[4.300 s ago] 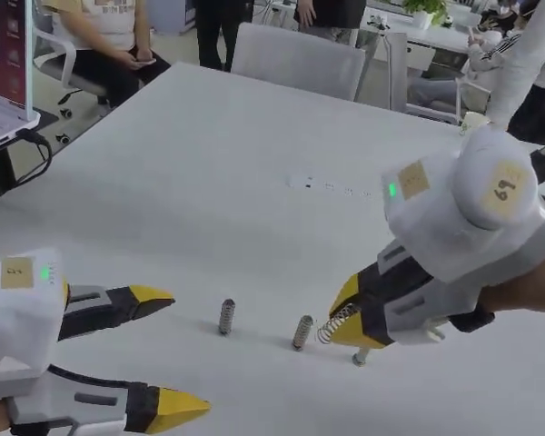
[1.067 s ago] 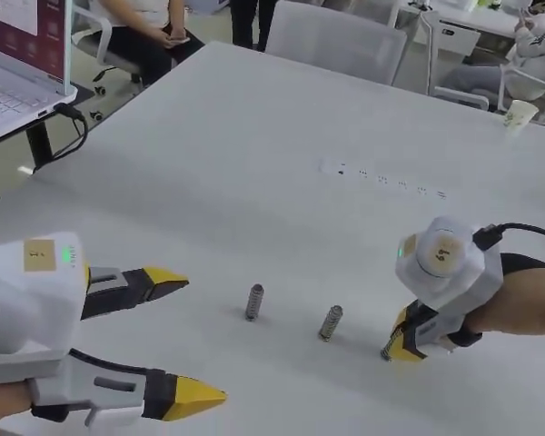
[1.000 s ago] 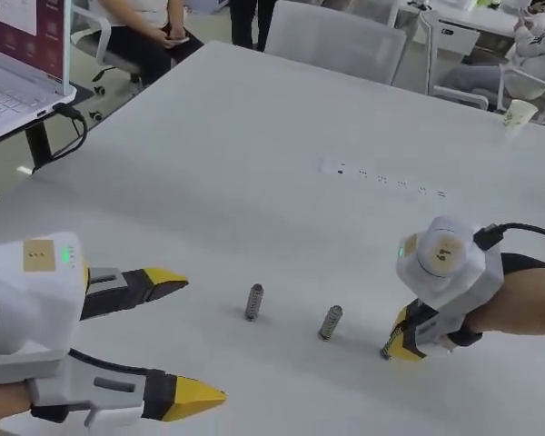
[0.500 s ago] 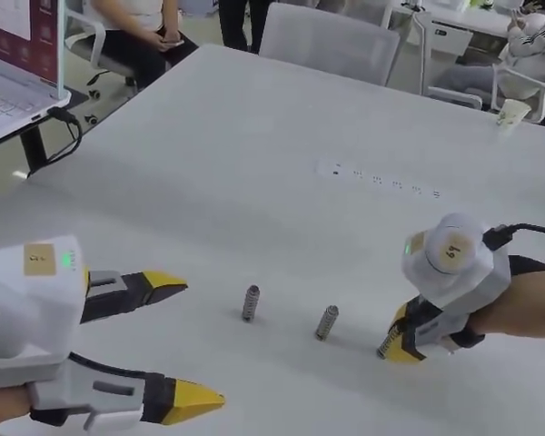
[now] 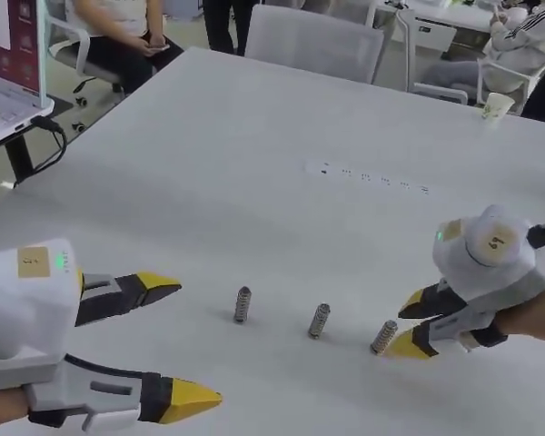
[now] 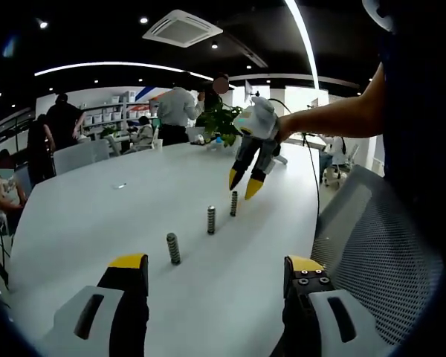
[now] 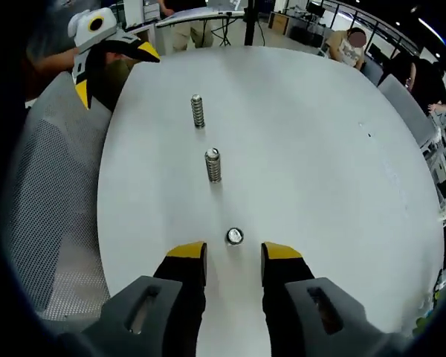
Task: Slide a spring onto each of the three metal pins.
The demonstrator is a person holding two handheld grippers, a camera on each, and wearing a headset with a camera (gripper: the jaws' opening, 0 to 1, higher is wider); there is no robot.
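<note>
Springs are standing in a row on the white table [image 5: 254, 154], three of them, each sitting over a metal pin. The first spring [image 5: 242, 304] is standing closest to the left gripper [image 5: 193, 343]. The second spring [image 5: 319, 321] is standing in the middle. The third spring [image 5: 384, 336] is leaning a little, just beside the right gripper [image 5: 407, 323].

The right gripper's jaws are standing moderately apart and holding nothing. In the head view its lower yellow tip is lying right by the base of the third spring, possibly touching it, though the angle is too poor to be sure. In the right gripper view the same two jaws are rising on either side of a round pin top [image 7: 234, 236], which is showing just ahead of the gap (seen end-on, so the coils are hidden beneath it). Neither jaw is touching it there.

The left gripper is being held low at the near side of the table, well apart from the row, with its jaws spread wide and gripping nothing.

A laptop [image 5: 4, 54] is sitting open off to one side of the table, a grey chair [image 5: 309, 41] is standing at the far edge, and a paper cup [image 5: 496, 104] is sitting far back. People are sitting and standing beyond the table.
</note>
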